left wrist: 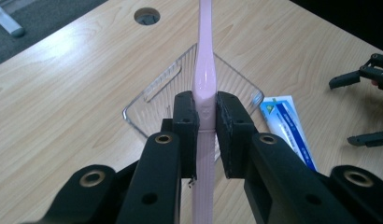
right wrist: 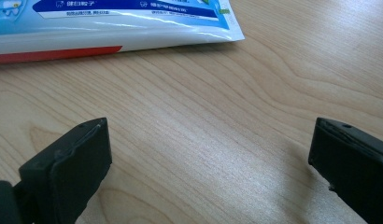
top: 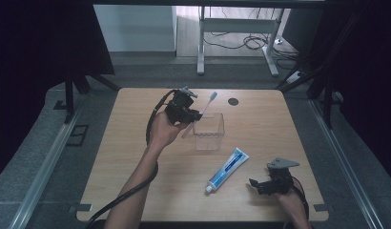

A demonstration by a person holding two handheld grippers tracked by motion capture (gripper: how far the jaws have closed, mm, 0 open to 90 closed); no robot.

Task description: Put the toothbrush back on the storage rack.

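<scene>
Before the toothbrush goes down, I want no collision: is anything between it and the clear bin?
Nothing visible is in the way. The left gripper holds the pink toothbrush over the open clear bin. What lies inside the bin is partly hidden. The toothpaste tube lies beside it on the table, apart.

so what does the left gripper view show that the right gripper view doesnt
Left gripper view: jaws shut on a pink toothbrush, held above a clear plastic bin, with a round hole in the table behind and the right gripper farther off.
Right gripper view: its own jaws wide apart with bare wood between them, and the toothpaste tube's print up close.
Both: the blue and white toothpaste tube lying on the wooden table.
</scene>
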